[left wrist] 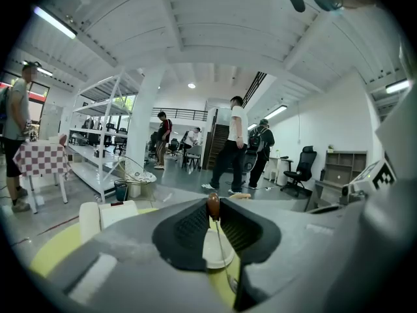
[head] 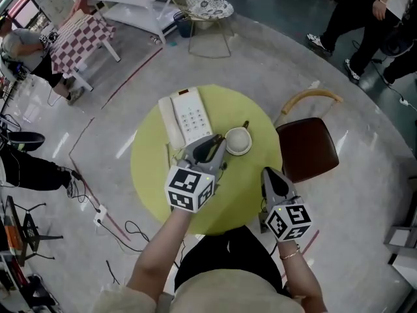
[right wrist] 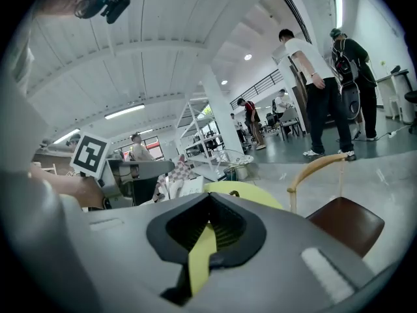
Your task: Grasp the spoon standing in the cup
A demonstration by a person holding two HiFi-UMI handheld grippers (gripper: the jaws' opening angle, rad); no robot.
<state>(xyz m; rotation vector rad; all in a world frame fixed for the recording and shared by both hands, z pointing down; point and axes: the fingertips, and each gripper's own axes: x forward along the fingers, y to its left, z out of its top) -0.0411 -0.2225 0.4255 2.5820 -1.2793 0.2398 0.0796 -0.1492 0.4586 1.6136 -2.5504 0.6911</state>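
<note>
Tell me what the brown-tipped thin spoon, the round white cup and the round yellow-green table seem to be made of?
The brown-tipped thin spoon: shiny grey shaft, likely metal; glossy brown knob, wood or plastic.
The round white cup: smooth, plain white, probably ceramic, possibly plastic.
The round yellow-green table: flat, even colour, probably paint or laminate; the core does not show.

This is looking like an open lab or studio hall: people (left wrist: 231, 145) are standing about on a polished floor (head: 365, 135), strip lights (left wrist: 55, 21) are glowing under a white beamed ceiling (left wrist: 215, 25), and racks (left wrist: 98, 142) and an office chair (left wrist: 301, 169) are lining the walls.
</note>
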